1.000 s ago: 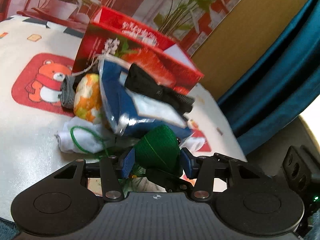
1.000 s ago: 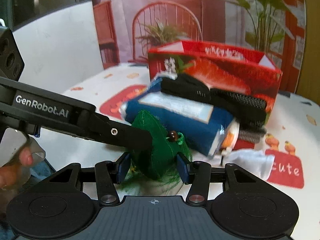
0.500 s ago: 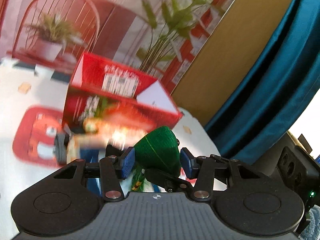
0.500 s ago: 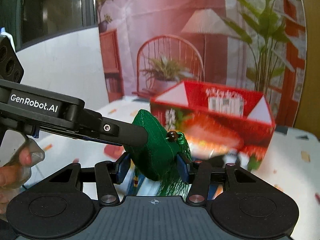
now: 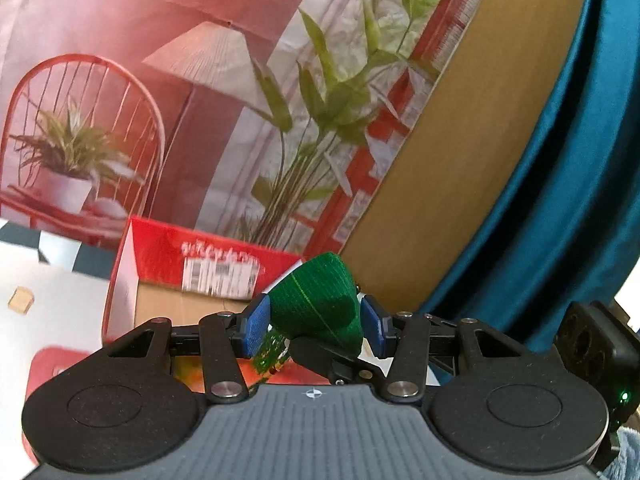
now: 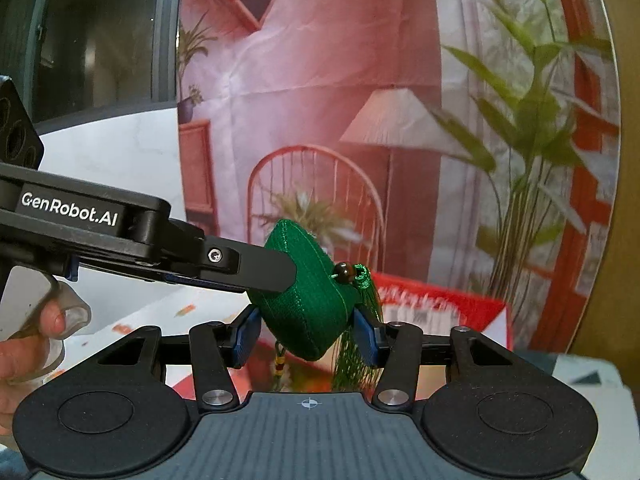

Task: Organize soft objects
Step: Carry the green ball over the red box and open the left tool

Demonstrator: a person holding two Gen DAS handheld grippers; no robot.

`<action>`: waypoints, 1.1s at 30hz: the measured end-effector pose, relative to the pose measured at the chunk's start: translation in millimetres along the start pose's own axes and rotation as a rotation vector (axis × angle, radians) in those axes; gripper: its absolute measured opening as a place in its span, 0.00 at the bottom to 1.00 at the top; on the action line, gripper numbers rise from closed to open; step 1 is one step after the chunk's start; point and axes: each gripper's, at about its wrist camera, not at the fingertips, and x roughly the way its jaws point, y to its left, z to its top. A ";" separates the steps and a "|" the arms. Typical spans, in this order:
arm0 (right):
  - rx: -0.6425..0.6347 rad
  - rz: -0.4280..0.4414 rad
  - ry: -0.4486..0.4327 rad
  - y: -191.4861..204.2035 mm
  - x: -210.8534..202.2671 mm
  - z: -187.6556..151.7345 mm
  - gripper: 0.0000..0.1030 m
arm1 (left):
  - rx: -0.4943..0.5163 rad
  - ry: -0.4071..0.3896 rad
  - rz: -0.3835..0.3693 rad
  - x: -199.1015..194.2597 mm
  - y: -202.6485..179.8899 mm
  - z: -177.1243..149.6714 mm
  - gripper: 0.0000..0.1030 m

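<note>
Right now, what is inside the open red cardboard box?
In the left wrist view, the red cardboard box shows only a bare brown inner wall. Its floor is hidden behind the green fabric pouch and the left hand-held gripper.

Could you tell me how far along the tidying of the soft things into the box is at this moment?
Nothing shows as packed yet: what can be seen of the open red cardboard box is bare brown board. In hand: the green stitched fabric pouch with a tassel is pinched by both the left gripper and the right gripper, held in the air near the box. Left: getting it into the box and letting go.
</note>
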 end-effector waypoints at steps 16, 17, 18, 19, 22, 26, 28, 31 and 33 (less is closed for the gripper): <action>-0.027 -0.059 0.022 -74.6 60.8 19.6 0.46 | 0.039 0.070 0.022 94.5 4.2 30.7 0.50; -0.018 -0.061 0.028 -79.2 64.3 17.5 0.46 | 0.040 0.079 0.024 100.4 5.3 30.6 0.50; -0.010 -0.064 0.033 -83.4 68.6 14.4 0.46 | 0.040 0.088 0.028 107.1 5.7 31.1 0.50; -0.004 -0.068 0.037 -87.0 72.0 11.6 0.46 | 0.037 0.095 0.033 112.4 5.8 32.1 0.50; 0.013 -0.087 0.040 -93.9 79.9 15.6 0.46 | 0.042 0.078 0.040 119.4 1.8 42.9 0.54; -0.005 -0.086 -0.005 -100.8 78.1 36.3 0.48 | 0.038 0.044 0.015 119.8 -0.5 58.3 0.56; -0.007 -0.083 -0.010 -105.8 78.8 44.1 0.48 | 0.033 0.038 0.004 119.9 -0.3 62.3 0.56; -0.010 -0.079 -0.003 -110.2 83.1 44.7 0.48 | 0.037 0.055 0.011 124.2 2.2 59.8 0.56; -0.001 -0.074 0.011 -111.3 87.9 39.3 0.48 | 0.050 0.078 0.028 129.4 4.1 53.8 0.56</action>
